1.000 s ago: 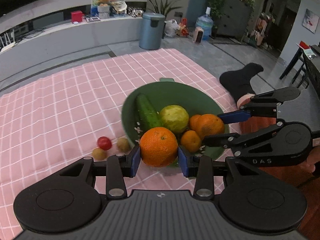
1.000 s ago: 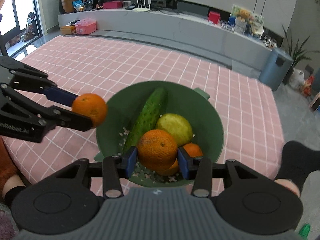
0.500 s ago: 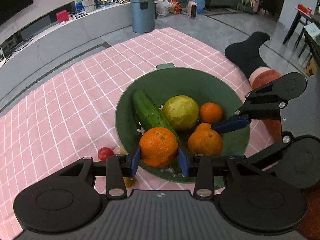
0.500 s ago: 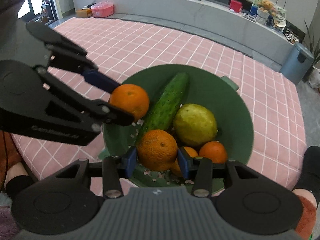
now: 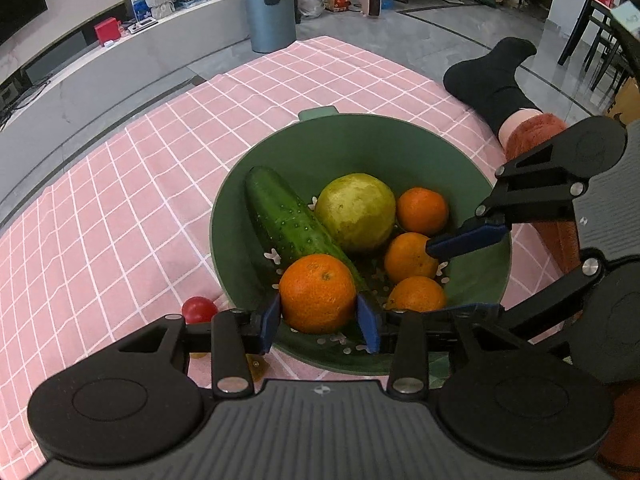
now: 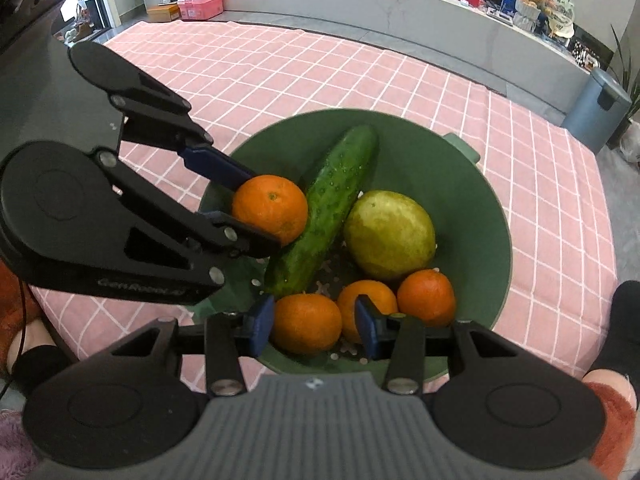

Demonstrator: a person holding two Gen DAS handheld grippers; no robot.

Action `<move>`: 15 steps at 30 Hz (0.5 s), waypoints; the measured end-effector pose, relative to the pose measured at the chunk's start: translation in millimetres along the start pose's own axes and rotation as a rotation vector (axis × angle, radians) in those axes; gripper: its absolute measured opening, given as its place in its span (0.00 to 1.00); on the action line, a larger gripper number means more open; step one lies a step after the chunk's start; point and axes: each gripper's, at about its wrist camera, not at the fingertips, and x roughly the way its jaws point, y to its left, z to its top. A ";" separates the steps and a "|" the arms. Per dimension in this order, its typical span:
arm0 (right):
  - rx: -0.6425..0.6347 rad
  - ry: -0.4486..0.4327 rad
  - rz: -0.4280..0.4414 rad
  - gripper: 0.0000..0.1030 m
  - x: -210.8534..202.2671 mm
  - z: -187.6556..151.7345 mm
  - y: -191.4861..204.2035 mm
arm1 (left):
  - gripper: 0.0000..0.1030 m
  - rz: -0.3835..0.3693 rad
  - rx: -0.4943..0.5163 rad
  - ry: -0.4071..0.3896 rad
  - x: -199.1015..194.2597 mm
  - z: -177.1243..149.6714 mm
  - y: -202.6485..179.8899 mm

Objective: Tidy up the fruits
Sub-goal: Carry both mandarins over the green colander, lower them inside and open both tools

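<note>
A green bowl (image 5: 400,144) on the pink checked cloth holds a cucumber (image 5: 288,216), a yellow-green citrus (image 5: 356,212) and three small oranges (image 5: 422,210). My left gripper (image 5: 318,316) is shut on a larger orange (image 5: 318,298) and holds it over the bowl's near side; it also shows in the right wrist view (image 6: 270,208). My right gripper (image 6: 314,320) is open, its pads wider than the orange (image 6: 306,324) that lies between them in the bowl (image 6: 460,184). The cucumber (image 6: 328,204) and citrus (image 6: 390,234) lie beyond it.
A small red fruit (image 5: 199,309) lies on the cloth (image 5: 120,208) left of the bowl. A grey bin (image 5: 270,14) stands past the cloth's far edge. A leg in a black sock (image 5: 492,76) rests at the right edge.
My right gripper has opened and let its orange go into the bowl. My left gripper has carried its orange further over the bowl.
</note>
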 end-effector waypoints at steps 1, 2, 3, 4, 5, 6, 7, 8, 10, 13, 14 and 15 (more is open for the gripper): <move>-0.002 -0.002 -0.002 0.41 -1.4 0.3 1.8 | 0.49 0.005 -0.001 -0.004 -0.5 -0.3 -0.5; -0.004 -0.006 -0.006 0.41 -2.9 0.7 2.5 | 0.50 0.009 -0.004 -0.007 -1.0 -0.5 -0.9; -0.005 -0.009 -0.010 0.42 -4.4 1.2 3.4 | 0.50 0.012 -0.008 -0.011 -1.6 -0.7 -1.1; -0.005 -0.013 -0.016 0.45 -5.8 1.9 4.3 | 0.50 0.012 -0.012 -0.016 -2.9 -0.9 -1.1; -0.005 -0.019 -0.025 0.48 -8.0 2.5 5.1 | 0.50 0.013 -0.016 -0.024 -5.0 -1.1 -1.0; -0.003 -0.027 -0.035 0.52 -10.7 3.7 4.2 | 0.51 0.015 -0.020 -0.035 -8.2 -1.2 -0.8; -0.001 -0.034 -0.044 0.53 -12.5 3.6 4.4 | 0.51 0.017 -0.023 -0.046 -11.9 -1.2 -0.3; 0.004 -0.041 -0.053 0.54 -15.1 3.6 4.6 | 0.54 0.018 -0.027 -0.055 -15.2 -1.0 0.2; 0.014 -0.054 -0.072 0.61 -19.8 2.4 5.0 | 0.55 0.020 -0.035 -0.074 -24.4 -0.2 2.1; 0.031 -0.080 -0.110 0.65 -27.0 1.7 6.1 | 0.56 0.023 -0.044 -0.104 -38.1 -0.6 5.2; 0.040 -0.091 -0.122 0.65 -29.7 1.5 6.1 | 0.56 0.026 -0.048 -0.114 -42.9 -1.2 6.2; 0.052 -0.103 -0.132 0.65 -32.6 1.2 5.8 | 0.56 0.030 -0.055 -0.124 -48.0 -2.6 7.4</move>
